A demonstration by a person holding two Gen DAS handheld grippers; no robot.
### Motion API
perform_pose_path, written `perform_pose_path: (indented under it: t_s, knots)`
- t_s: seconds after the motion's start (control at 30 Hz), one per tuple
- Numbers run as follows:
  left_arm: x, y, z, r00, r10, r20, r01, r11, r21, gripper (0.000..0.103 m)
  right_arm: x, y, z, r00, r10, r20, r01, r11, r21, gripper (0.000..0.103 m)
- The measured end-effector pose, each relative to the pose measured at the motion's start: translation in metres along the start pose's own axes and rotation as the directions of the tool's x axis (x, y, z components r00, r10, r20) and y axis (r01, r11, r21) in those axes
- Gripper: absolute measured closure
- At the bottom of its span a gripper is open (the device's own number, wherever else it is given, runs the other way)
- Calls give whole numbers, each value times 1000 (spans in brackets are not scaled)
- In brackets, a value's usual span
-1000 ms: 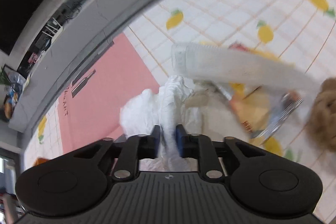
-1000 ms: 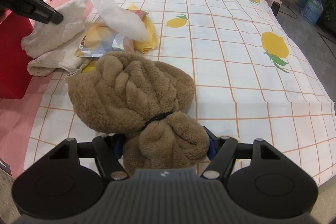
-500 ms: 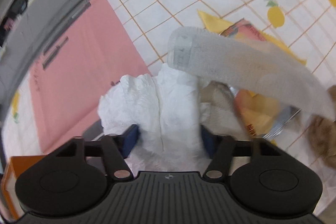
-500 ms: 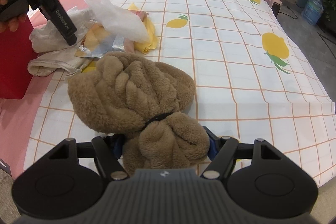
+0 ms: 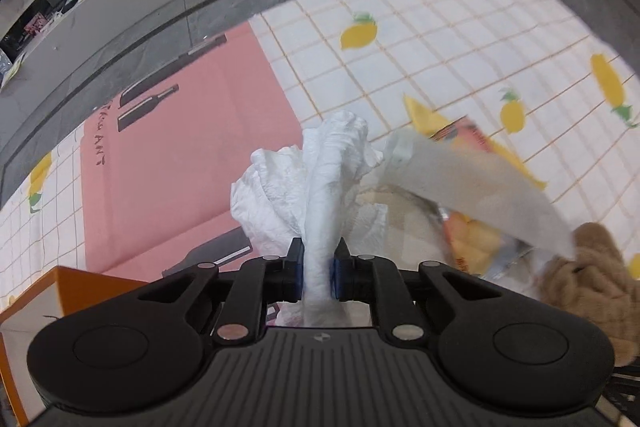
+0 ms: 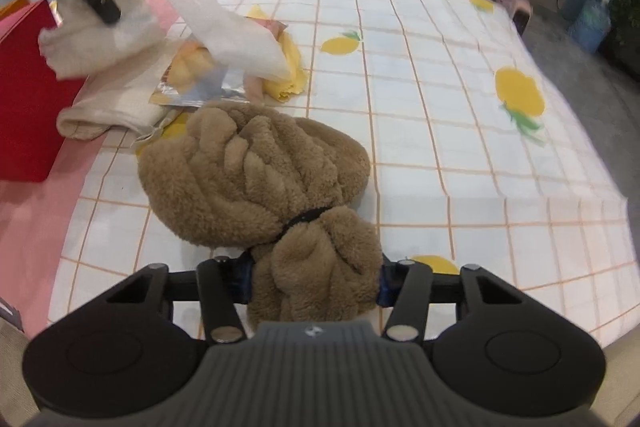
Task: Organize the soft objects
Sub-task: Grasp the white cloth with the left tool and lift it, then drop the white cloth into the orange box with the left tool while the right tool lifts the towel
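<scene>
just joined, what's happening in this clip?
A person with a gripper in each hand is sorting soft things on a lemon-print cloth. The left gripper, jaws just closed, pinches a bunched white cloth, raised off the pile. The right gripper, jaws closing, has the tied end of a brown fuzzy bundle between them; the bundle rests on the cloth. A snack bag lies untouched.

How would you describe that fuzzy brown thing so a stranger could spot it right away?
Start at the lemon-print tablecloth. At its near edge, in front of the heap of pale cloths, lies the brown fleece bundle. It alone is tan and shaggy, cinched by a black band into a big lump and a small one.
</scene>
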State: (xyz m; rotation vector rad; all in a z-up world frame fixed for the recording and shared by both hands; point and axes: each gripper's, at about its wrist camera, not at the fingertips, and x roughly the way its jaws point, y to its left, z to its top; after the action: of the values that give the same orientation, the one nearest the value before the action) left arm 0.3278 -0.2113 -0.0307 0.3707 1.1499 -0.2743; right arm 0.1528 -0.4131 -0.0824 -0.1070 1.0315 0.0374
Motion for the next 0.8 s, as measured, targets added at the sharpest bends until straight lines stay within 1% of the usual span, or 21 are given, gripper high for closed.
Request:
perform_pose_path:
  t_s: [0.1,0.17,0.3,0.37,0.43,0.5,0.57,0.63,0.7,0.8]
  knots:
    - [-16,2,-3,999,-25,24,25,1000,-11,88,-8,5,0,1000,-6,11,6,1000,-21,52]
    - [-26,0,-5,999,-19,37,19,1000,-8,88,-15,6,1,1000,-2,24,2,1000,-3,52]
    - [-52,-2,-12,997,-29,67,29,1000,-11,89,-29,8,0,999,-12,53,12,1000,0,52]
    - [-69,-1,-14,995,-32,96,34,999,-20,89,-36,6,-2,998,-17,68,15,1000,23,52]
    - [-86,4,-14,990,-49,128,54,998,-34,89,-43,5,-3,997,-15,77,12,999,43,52]
    - [-104,11,-14,985,-62,163,72,996,-60,89,-53,4,-5,995,-16,93,10,997,73,52]
    - [-122,22,-15,980,-66,189,85,992,-90,89,-66,6,-6,993,7,115,-17,996,89,52]
    - [-138,36,-17,976,-67,205,92,989,-116,89,-80,10,-4,989,22,149,-35,995,89,52]
    - [-158,55,-23,970,-67,234,100,986,-130,89,-100,14,-2,981,17,192,-37,994,100,52]
    - [-183,84,-34,962,-22,271,64,987,-144,89,-128,20,1,968,35,249,-69,989,131,52]
